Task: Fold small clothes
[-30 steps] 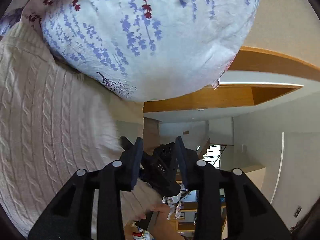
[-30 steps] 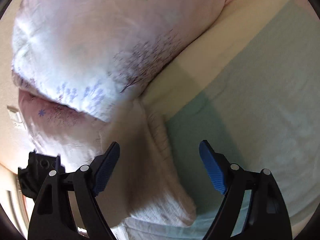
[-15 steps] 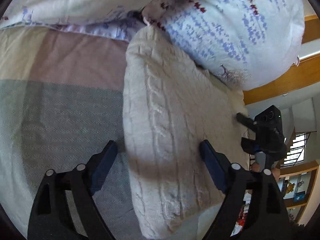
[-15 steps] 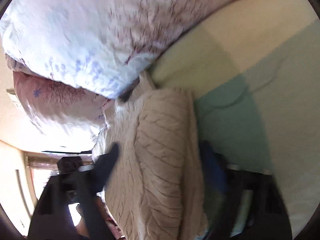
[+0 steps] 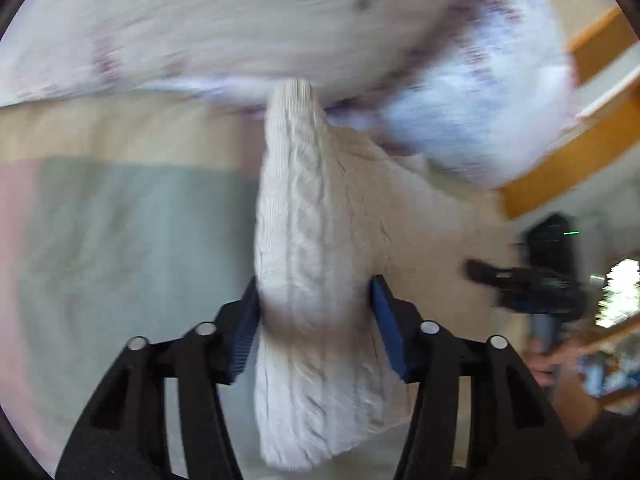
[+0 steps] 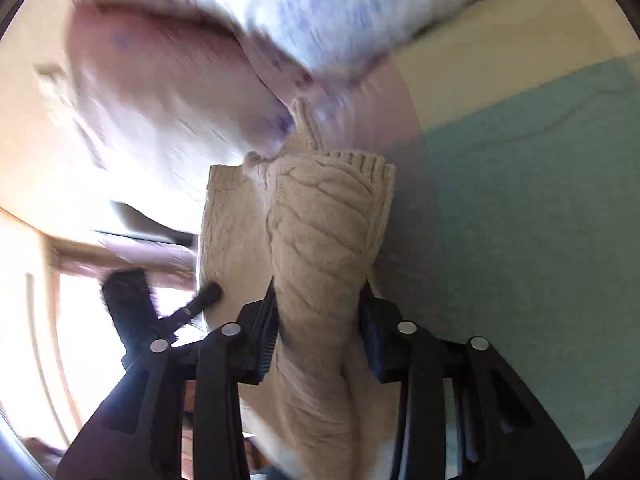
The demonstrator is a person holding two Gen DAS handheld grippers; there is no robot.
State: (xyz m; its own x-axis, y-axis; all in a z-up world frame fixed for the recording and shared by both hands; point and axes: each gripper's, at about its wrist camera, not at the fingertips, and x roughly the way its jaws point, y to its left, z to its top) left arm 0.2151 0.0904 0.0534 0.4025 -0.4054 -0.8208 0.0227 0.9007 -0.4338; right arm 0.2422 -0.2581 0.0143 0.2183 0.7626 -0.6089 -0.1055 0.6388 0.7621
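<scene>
A cream cable-knit sweater (image 5: pixel 312 216) lies on the bed, one end reaching the pillows. My left gripper (image 5: pixel 316 312) is shut on a thick fold of it, both blue pads pressed into the knit. In the right wrist view the same sweater (image 6: pixel 324 216) bunches between the jaws of my right gripper (image 6: pixel 318 312), which is shut on a bunched fold with a ribbed hem showing beyond it. The right gripper also shows at the right of the left wrist view (image 5: pixel 536 276). The left gripper shows at the left of the right wrist view (image 6: pixel 160 304).
The bed cover (image 5: pixel 120 248) has green, pink and cream blocks and also shows in the right wrist view (image 6: pixel 520 200). Floral pillows (image 5: pixel 280 20) lie along the far side, touching the sweater's end. A wooden ledge (image 5: pixel 568 160) runs at the right.
Both grippers were open over the sweater half a second ago; both have now closed on folds of it. Both views are blurred by motion.
</scene>
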